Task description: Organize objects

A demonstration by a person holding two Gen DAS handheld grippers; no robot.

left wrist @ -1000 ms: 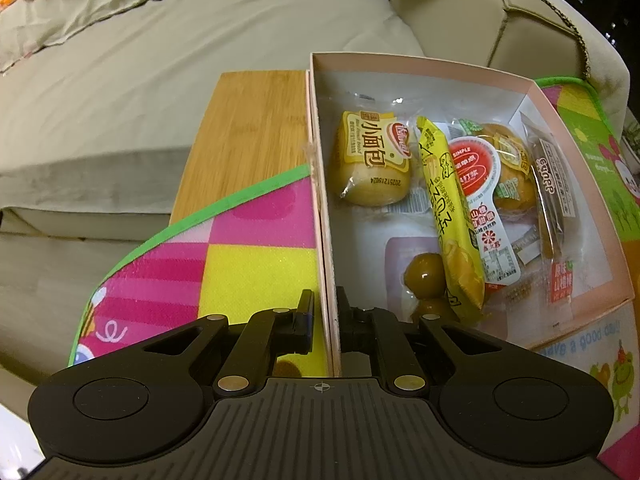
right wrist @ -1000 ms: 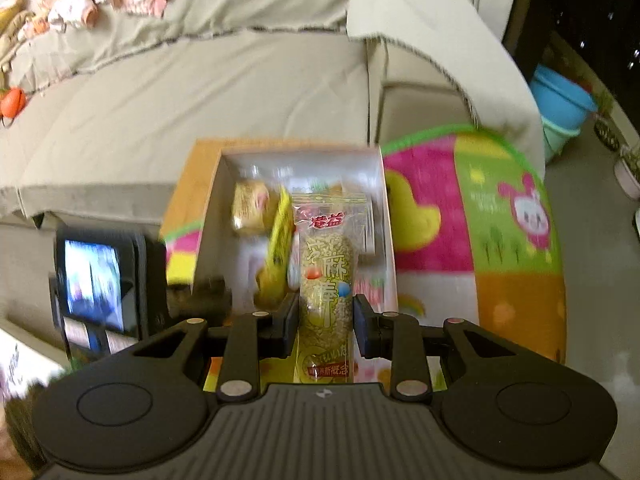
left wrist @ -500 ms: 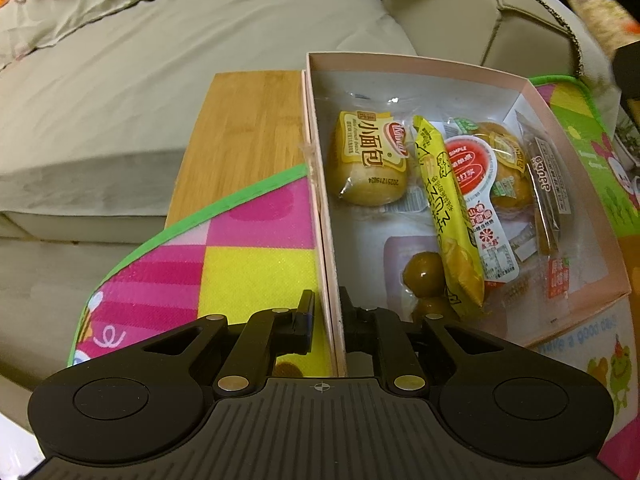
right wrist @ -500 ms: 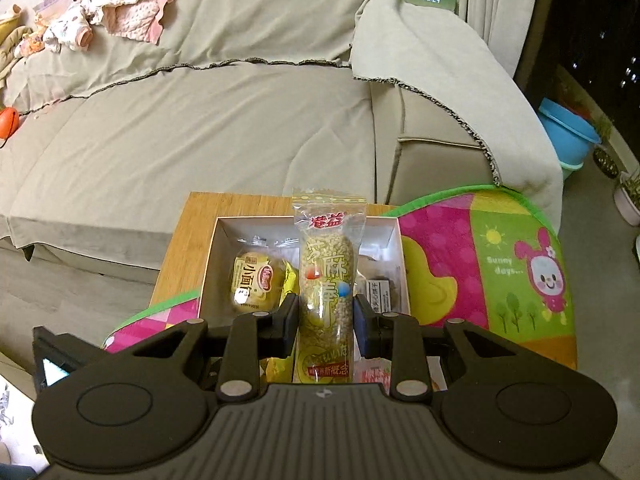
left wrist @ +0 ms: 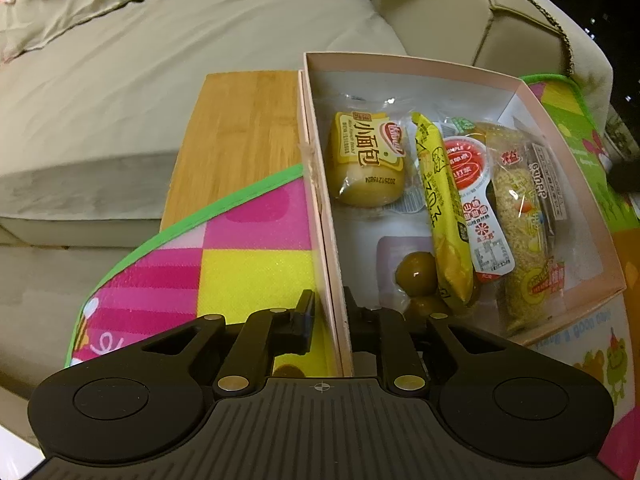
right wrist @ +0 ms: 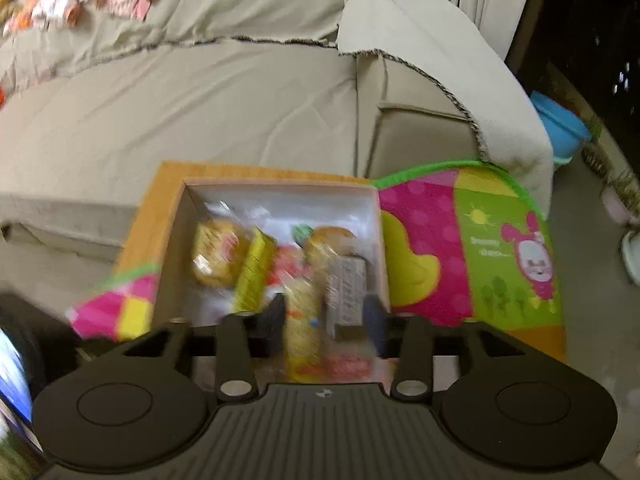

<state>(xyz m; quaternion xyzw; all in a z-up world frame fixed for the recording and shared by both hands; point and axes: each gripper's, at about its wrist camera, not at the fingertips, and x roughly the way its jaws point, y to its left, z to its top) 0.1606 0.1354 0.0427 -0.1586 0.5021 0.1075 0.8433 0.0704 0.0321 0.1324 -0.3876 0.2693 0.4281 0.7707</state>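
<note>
The right gripper [right wrist: 323, 320] is wide apart and holds nothing. The sesame snack bag [left wrist: 520, 232] lies flat in the box [left wrist: 576, 184], near its right wall, just under those tongs. Its long side runs from the near wall to the far wall. The left gripper [left wrist: 329, 316] is pinched on the box's left wall, near the front corner, on the table [left wrist: 240, 128].

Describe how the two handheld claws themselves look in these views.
Both look alike: matte black plastic. The left claw and right claw each show a ribbed body with a small crosshair mark, two round raised discs at the sides, angled linkage arms with silver pivot pins, and flat rectangular black fingers. No cables, sleeves or hands are visible.
</note>
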